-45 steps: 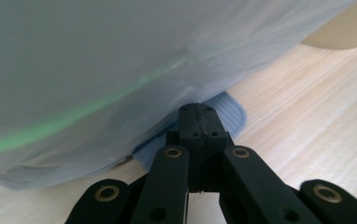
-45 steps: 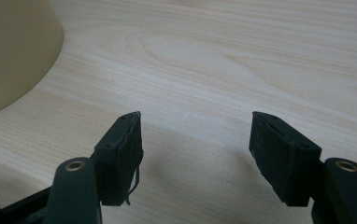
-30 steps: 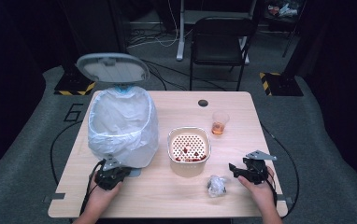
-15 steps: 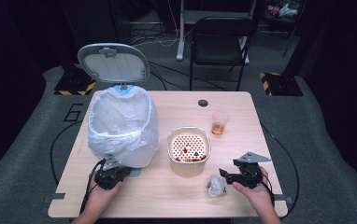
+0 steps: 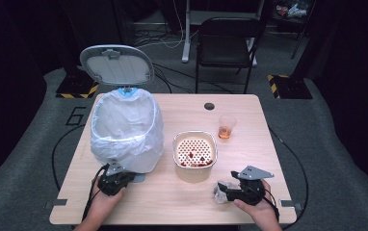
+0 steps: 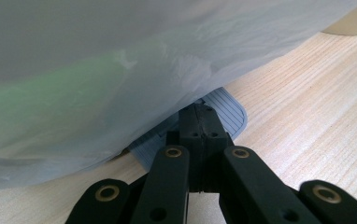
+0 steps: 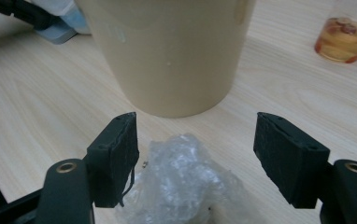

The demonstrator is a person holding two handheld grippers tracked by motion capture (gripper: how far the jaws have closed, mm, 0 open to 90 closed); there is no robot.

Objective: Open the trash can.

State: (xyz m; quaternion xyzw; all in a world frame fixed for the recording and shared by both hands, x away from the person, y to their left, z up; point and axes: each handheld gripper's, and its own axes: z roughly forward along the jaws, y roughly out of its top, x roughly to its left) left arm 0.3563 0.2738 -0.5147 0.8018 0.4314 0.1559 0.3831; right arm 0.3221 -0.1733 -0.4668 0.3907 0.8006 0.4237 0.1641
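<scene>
**Picking up the crumpled wrap while the bin is held open**

While the left gripper keeps its jaws pressed together on the blue pedal at the foot of the bin, the lid stands up and the bag-lined mouth is open. The right gripper sits at the near right of the table, its jaws apart on either side of a crumpled ball of clear plastic wrap; they have just been closing a little, but the pads do not yet press on the wrap, which lies on the wood just in front of the cream strainer bowl. A plastic cup with amber liquid stands farther back, well clear.

The step in hand looks like grasping the wrap to drop it in the bin. To do it well, I would push the jaws slightly further forward so the pads bracket the bulk of the ball, not its loose edge, and close firmly, since thin film slips and springs back. Lift straight up before swinging left, to clear the bowl's rim. The left gripper should keep steady pressure on the pedal until the wrap is released above the bag.
</scene>
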